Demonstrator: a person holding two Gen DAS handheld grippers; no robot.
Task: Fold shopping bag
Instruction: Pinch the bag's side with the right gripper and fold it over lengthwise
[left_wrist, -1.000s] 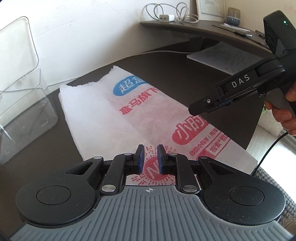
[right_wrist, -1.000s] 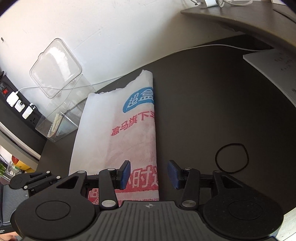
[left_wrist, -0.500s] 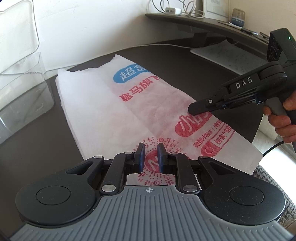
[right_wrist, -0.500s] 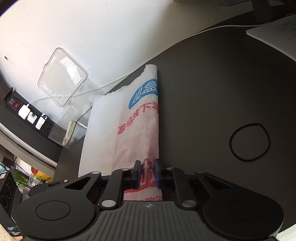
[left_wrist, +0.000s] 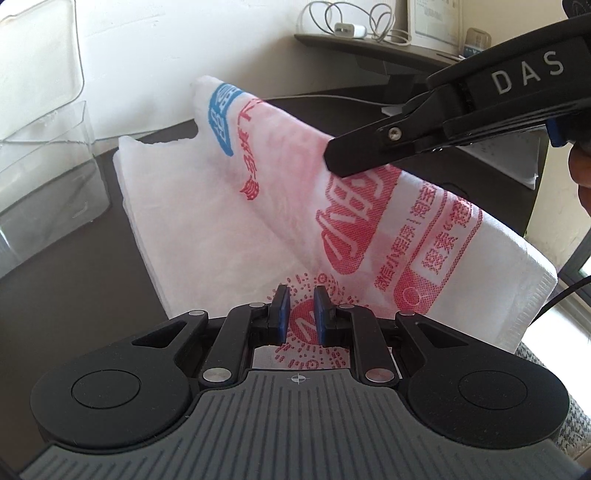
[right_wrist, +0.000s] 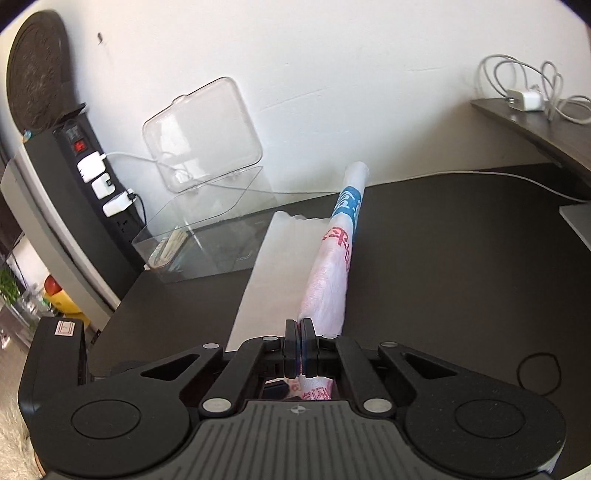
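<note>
While right gripper (right_wrist: 299, 345) jaws pinch shopping bag (right_wrist: 328, 280) edge, left gripper (left_wrist: 298, 317) jaws part-open, gripping nothing.

The left wrist view sits low at the table's (left_wrist: 74, 266) near edge, facing the far wall. The right wrist view looks likewise. Both share the shopping bag (left_wrist: 229, 221) and clear box (right_wrist: 207, 236).

The white shopping bag (left_wrist: 229, 206) (red and blue print) lies on the table, right side lifted.
</note>
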